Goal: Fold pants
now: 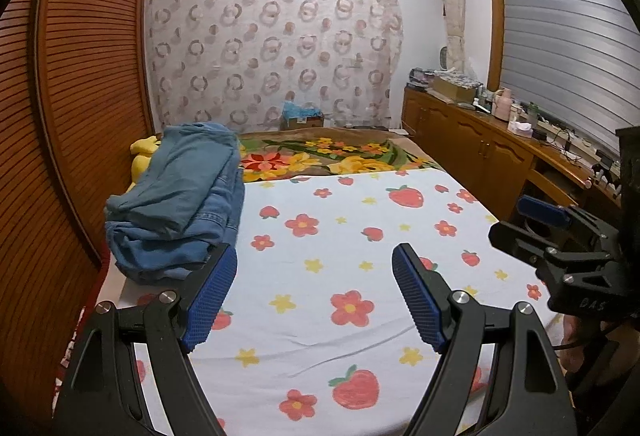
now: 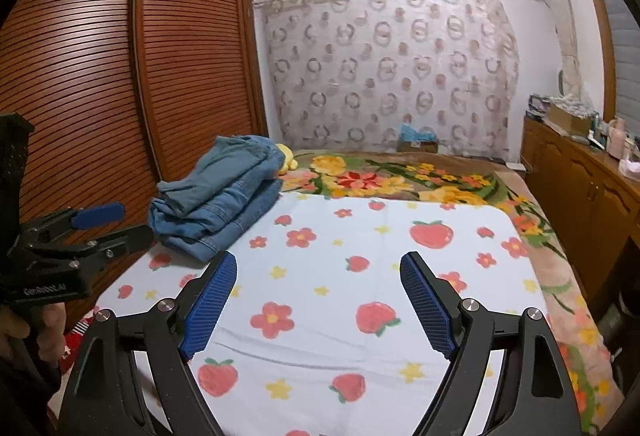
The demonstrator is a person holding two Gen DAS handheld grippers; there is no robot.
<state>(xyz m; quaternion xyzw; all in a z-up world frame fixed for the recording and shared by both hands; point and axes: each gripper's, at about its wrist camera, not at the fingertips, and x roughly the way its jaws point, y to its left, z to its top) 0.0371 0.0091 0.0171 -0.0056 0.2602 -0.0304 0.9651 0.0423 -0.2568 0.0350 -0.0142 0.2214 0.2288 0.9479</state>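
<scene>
A stack of blue denim pants (image 1: 180, 204) (image 2: 216, 200) lies at the left edge of the bed, by the wardrobe. It rests on a white sheet (image 1: 360, 236) (image 2: 360, 236) printed with strawberries and flowers. My left gripper (image 1: 314, 252) hovers open over the sheet, its left pad just right of the stack, nothing between its blue pads. My right gripper (image 2: 318, 258) is open too and empty, with the stack ahead on its left. Each gripper shows in the other's view: the right one (image 1: 520, 224) at the right edge, the left one (image 2: 124, 226) at the left edge in a hand.
A slatted wooden wardrobe (image 1: 80, 76) (image 2: 140, 56) runs close along the bed's left side. A floral blanket (image 1: 320, 156) covers the far end, with a yellow plush toy (image 1: 142, 156) behind the pants. A wooden cabinet (image 1: 480, 152) loaded with small items lines the right.
</scene>
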